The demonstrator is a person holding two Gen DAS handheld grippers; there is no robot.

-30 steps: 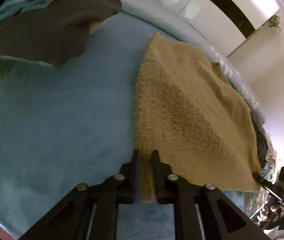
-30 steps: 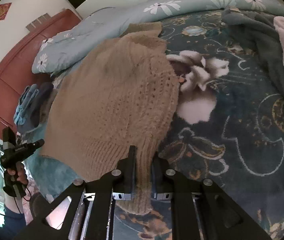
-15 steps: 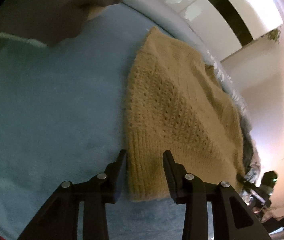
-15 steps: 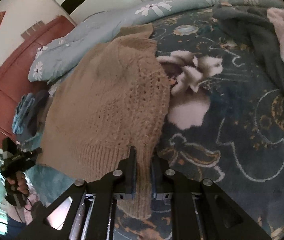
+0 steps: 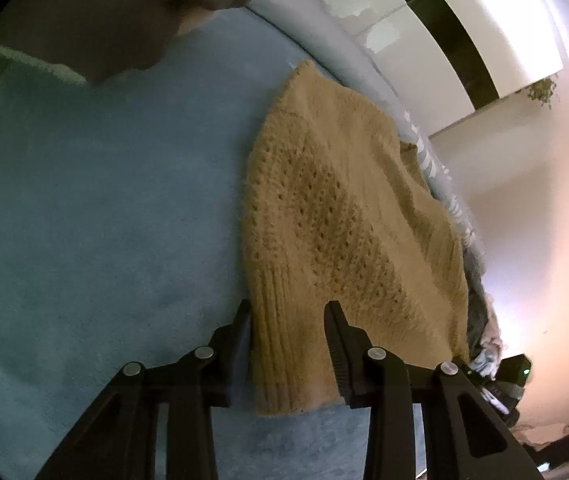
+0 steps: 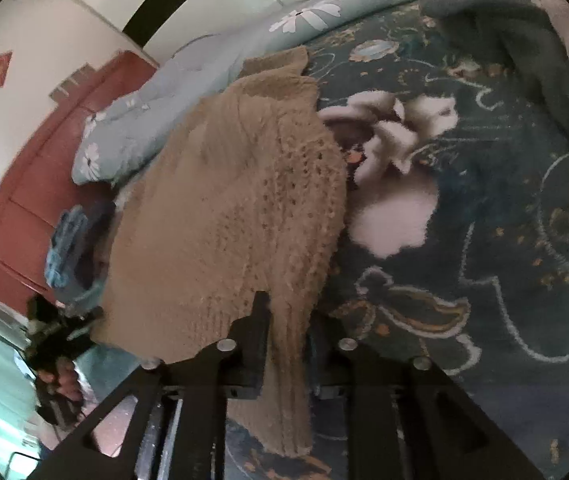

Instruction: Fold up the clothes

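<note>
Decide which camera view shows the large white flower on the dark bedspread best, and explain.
The right wrist view: the white flower lies in full sight beside the tan sweater. The left wrist view shows none of it, only sweater and plain blue blanket.

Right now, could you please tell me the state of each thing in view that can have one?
tan knit sweater: spread on the bed, partly folded
left gripper: open, fingers either side of the ribbed hem
right gripper: shut on the hem's other corner
grey garment: heaped

place: home bedroom | evidence: floral blanket (image 6: 484, 240) over bed, daisy-print quilt (image 6: 156, 120), red wooden cabinet (image 6: 24, 208)
</note>
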